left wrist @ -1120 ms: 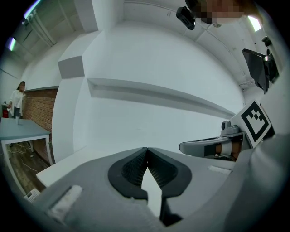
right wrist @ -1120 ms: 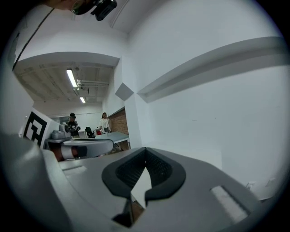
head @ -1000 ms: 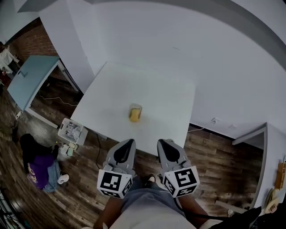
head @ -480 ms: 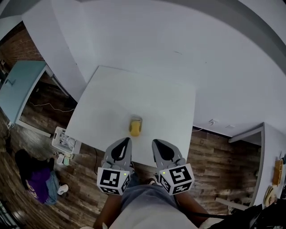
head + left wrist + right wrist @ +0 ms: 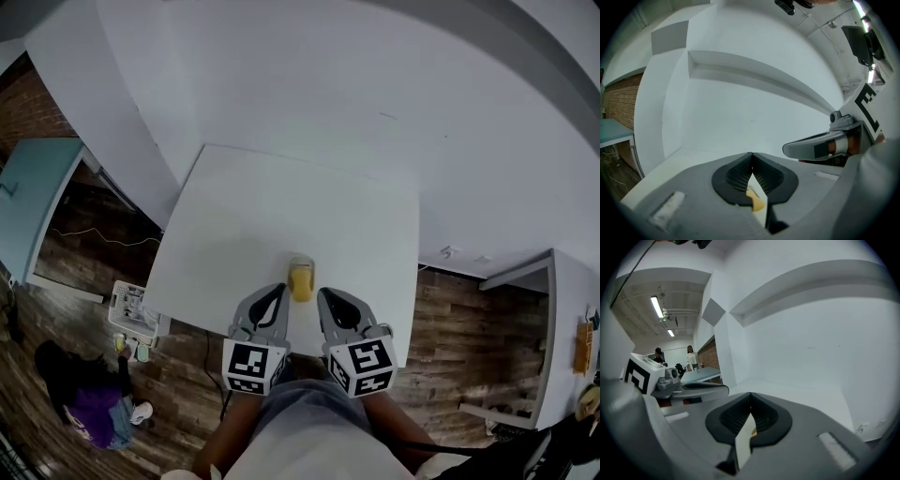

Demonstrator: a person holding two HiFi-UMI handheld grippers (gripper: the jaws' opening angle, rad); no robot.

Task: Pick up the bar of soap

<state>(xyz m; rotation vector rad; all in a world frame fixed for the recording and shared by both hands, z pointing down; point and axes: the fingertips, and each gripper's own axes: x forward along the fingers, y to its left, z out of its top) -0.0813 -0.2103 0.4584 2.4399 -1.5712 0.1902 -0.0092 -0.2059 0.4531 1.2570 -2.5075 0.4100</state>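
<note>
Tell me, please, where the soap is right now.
Head view: the soap lies on the table, near its front edge, between the tips of the left gripper and right gripper.

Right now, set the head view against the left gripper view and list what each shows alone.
Head view only: the whole white table, the wood floor, and the bar of soap lying free near the table's front edge, between the left hand-held gripper and the right hand-held gripper. Left gripper view only: its jaws close up, shut tip to tip, holding nothing. Both: the soap, the table, the right hand-held gripper.
</note>
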